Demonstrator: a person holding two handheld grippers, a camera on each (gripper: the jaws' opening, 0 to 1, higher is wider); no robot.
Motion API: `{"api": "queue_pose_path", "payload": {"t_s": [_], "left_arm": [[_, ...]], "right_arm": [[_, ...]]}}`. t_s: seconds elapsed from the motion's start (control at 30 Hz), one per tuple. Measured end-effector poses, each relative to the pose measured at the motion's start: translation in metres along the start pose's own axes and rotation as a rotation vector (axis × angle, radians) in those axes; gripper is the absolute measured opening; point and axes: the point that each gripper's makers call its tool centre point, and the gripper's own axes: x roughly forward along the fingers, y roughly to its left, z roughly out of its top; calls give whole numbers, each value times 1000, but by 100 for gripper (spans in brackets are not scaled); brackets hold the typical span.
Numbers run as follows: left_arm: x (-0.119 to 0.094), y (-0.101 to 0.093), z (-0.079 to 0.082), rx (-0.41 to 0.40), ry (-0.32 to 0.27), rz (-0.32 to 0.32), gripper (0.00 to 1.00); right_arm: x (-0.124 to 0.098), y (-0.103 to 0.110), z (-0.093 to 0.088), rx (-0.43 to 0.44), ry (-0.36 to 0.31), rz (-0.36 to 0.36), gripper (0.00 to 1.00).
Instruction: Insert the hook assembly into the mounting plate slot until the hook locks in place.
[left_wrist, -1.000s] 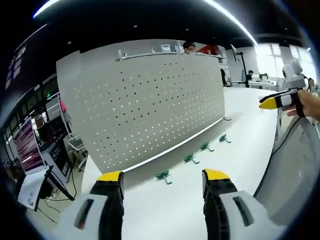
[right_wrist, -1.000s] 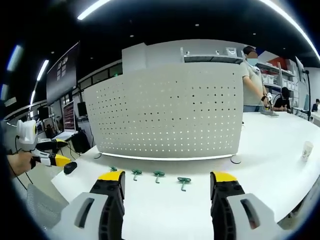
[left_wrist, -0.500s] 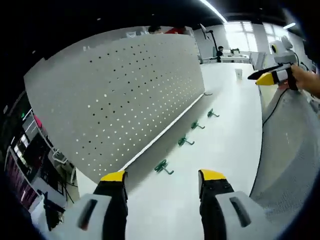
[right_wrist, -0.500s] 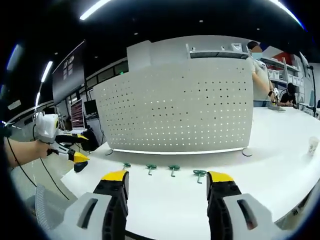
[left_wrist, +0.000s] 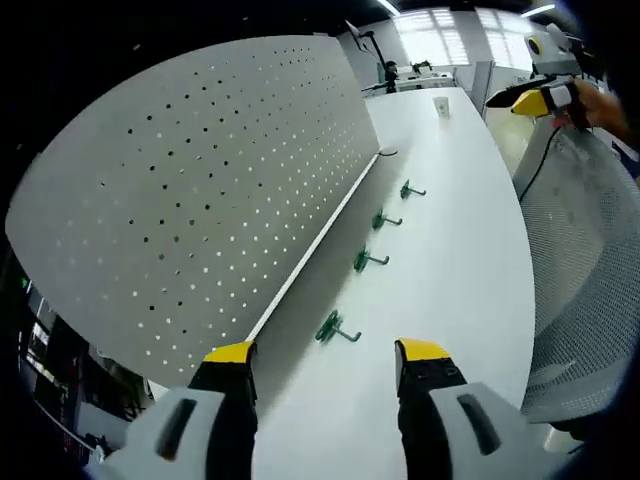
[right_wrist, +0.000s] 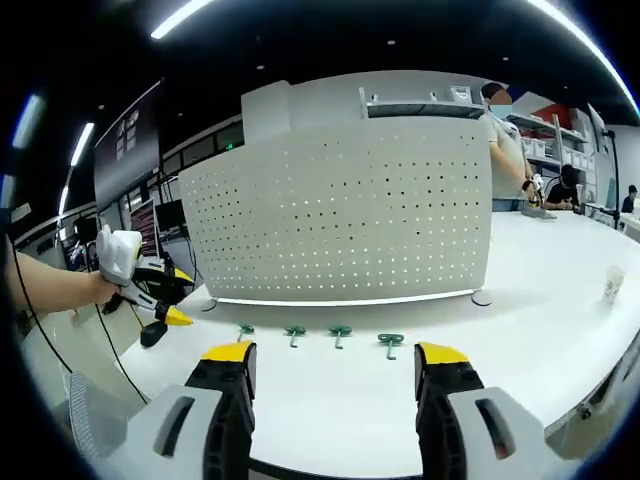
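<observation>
Several green hooks lie in a row on the white table in front of an upright white pegboard (left_wrist: 210, 190) (right_wrist: 340, 230). In the left gripper view the nearest hook (left_wrist: 333, 329) lies just ahead of my left gripper (left_wrist: 325, 352), which is open and holds nothing; more hooks (left_wrist: 368, 261) (left_wrist: 385, 220) (left_wrist: 410, 189) trail away. In the right gripper view the hooks (right_wrist: 389, 343) (right_wrist: 340, 333) (right_wrist: 294, 332) (right_wrist: 244, 330) lie beyond my right gripper (right_wrist: 335, 353), open and empty. Each gripper appears in the other's view, held by a hand: the right gripper (left_wrist: 535, 97), the left gripper (right_wrist: 155, 300).
A mesh chair back (left_wrist: 585, 260) stands at the table's edge near the left gripper. A small paper cup (right_wrist: 610, 284) (left_wrist: 441, 105) stands on the table's far right end. A person (right_wrist: 505, 140) stands behind the pegboard. Monitors line the room at the left.
The left gripper's view has swung down and closer to the table, so the pegboard looms larger and the nearest hook sits nearer its jaws. The right gripper's view has barely shifted. No hook has moved.
</observation>
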Motion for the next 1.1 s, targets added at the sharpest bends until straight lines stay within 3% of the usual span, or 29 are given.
{"api": "queue_pose_path", "payload": {"t_s": [0.4, 0.6, 1.1], "left_arm": [[16, -2, -9, 40, 50, -93, 57], [23, -2, -17, 72, 103, -138, 55], [47, -5, -19, 176, 159, -252, 51]], "right_arm": [[2, 3, 4, -6, -3, -1, 61], [3, 5, 3, 0, 0, 4, 61], [-1, 4, 6, 9, -1, -9, 60]]}}
